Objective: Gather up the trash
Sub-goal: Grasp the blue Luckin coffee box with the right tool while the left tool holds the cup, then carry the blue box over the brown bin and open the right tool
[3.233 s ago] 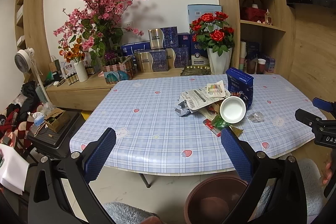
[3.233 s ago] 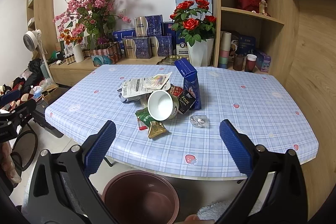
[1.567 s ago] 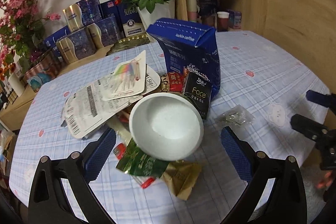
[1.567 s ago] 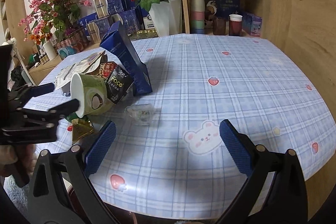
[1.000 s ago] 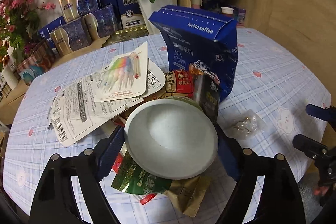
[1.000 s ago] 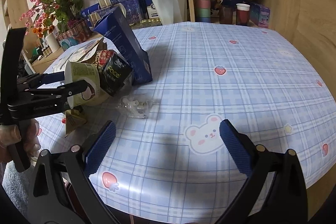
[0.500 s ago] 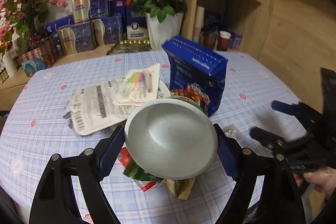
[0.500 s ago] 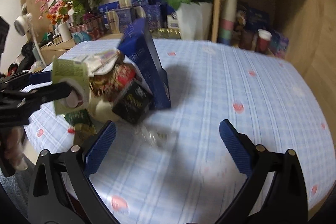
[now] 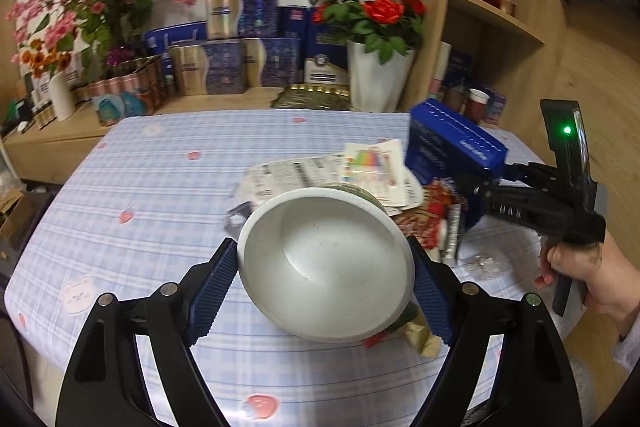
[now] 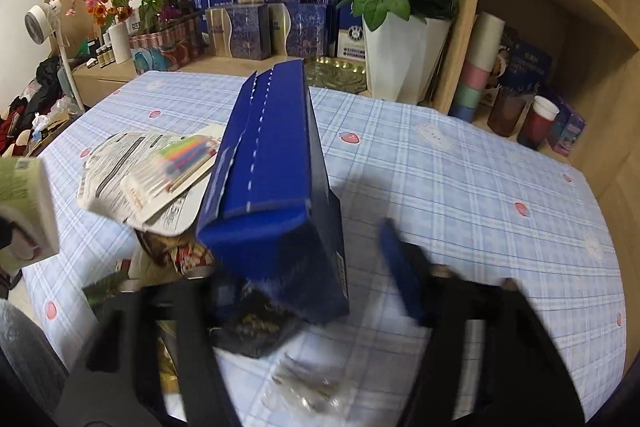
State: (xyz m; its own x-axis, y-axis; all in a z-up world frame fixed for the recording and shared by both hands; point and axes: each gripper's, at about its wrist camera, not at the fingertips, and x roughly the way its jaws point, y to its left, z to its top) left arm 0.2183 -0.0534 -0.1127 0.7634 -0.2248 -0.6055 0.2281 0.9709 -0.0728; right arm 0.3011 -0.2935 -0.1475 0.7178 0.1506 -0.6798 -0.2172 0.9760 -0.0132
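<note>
1. Lifted since a second ago, the paper cup [image 9: 326, 267] now hangs above the counter [image 9: 160, 179], clamped in the left gripper [image 9: 324, 275] jaws.
2. Right gripper [image 10: 316, 291] has closed in on the blue coffee box [image 10: 272, 187]; jaws wide, straddling it amid motion blur.
3. Wrappers [image 9: 432, 223] lie just beyond the cup, a clear plastic scrap [image 10: 304, 383] nearer.

blur: my right gripper [image 10: 316, 291] smeared, left pad lost behind blue box [image 10: 276, 195], jaws perhaps closing | hidden: paper cup [image 9: 326, 267] covered wrappers [image 9: 434, 223] beneath | cut off: cup at right view's left edge | clear bag [image 10: 304, 387] too blurred
</note>
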